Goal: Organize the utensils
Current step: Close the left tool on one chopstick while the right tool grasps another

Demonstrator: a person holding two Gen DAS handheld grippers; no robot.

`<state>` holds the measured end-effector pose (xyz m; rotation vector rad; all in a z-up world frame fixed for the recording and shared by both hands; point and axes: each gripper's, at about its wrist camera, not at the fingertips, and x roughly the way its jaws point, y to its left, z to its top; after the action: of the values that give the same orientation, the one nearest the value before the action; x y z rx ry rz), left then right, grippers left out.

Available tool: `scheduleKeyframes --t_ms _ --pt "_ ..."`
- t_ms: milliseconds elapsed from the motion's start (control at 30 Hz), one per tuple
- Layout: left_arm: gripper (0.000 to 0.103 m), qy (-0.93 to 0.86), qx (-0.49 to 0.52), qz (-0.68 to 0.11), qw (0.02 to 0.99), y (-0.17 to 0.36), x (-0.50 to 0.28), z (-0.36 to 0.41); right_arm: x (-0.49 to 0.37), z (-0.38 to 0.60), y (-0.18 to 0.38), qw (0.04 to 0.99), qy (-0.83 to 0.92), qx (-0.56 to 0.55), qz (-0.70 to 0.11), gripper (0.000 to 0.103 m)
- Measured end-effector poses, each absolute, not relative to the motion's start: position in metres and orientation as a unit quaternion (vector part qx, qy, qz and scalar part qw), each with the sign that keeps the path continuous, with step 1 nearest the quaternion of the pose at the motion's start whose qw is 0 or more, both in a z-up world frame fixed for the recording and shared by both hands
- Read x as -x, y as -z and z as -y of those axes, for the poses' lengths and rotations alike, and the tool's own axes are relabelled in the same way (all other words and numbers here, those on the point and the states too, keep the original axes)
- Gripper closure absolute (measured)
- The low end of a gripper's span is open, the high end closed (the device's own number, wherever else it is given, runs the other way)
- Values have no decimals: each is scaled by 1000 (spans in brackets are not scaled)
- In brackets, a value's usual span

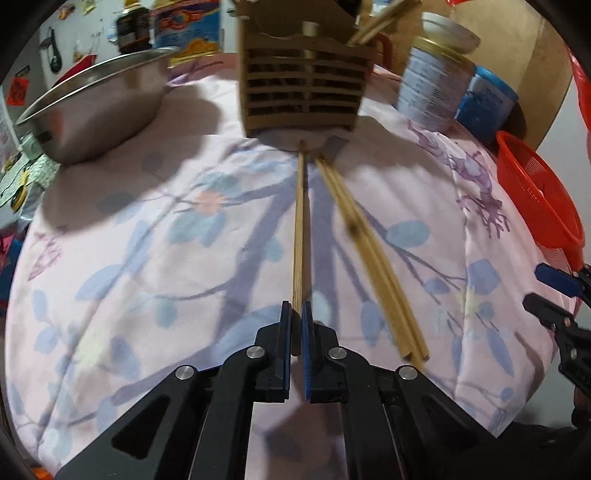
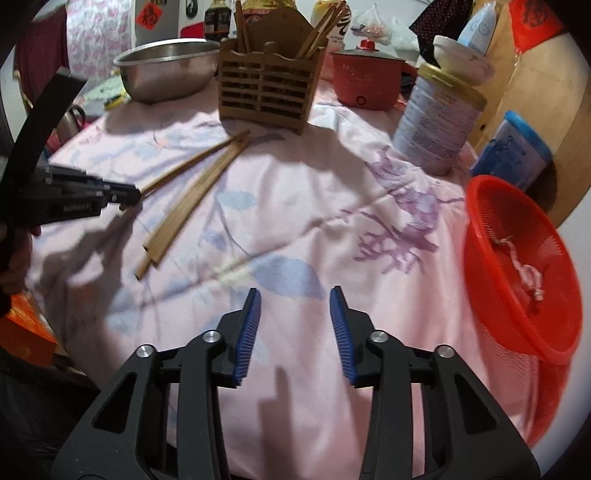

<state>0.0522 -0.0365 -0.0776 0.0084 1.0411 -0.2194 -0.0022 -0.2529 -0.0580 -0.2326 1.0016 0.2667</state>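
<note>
Pink cloth: flowered fabric (image 2: 295, 221) covers the worktop under everything.
Left gripper: the left gripper (image 1: 296, 310) has its fingers nearly closed, pinching the near end of one chopstick (image 1: 299, 221); from the right wrist view it sits at the left edge (image 2: 135, 195).
Chopstick: it points straight away from the gripper, its far tip close to the foot of the holder (image 1: 303, 74).
Loose sticks: a bundle (image 1: 369, 251) lies on the cloth just right of the held one, angled, its far ends also near the holder.
Holder: slatted wood, upright at the back of the worktop, with more chopsticks (image 2: 321, 26) standing in it.
Right gripper: the right gripper (image 2: 295, 299) hovers over the cloth, fingers wide apart with nothing between them.
Bowl: a steel bowl (image 2: 170, 66) sits left of the holder.
Right side: a tin (image 2: 436, 110), a blue tub (image 2: 517, 151) and a red basket (image 2: 517, 266).
Pot: a red pot (image 2: 365, 81) stands behind the holder.
</note>
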Motion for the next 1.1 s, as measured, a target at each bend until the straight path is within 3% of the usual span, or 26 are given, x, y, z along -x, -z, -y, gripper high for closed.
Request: scheduleKeyframes --t_ms 367,733,867,1100 --pt "97 46 6 -523 851 73 -18 -16 -3 190 83 837 -226 77 -493 80" --pt "97 37 -7 -538 842 79 -4 -26 -7 176 98 839 -233 50 -488 86" --pt "97 38 -11 -538 842 80 -6 -26 -13 182 99 849 -212 50 -481 93" --pt "97 38 -5 -535 844 80 -10 -25 -12 202 94 844 -210 21 -493 90"
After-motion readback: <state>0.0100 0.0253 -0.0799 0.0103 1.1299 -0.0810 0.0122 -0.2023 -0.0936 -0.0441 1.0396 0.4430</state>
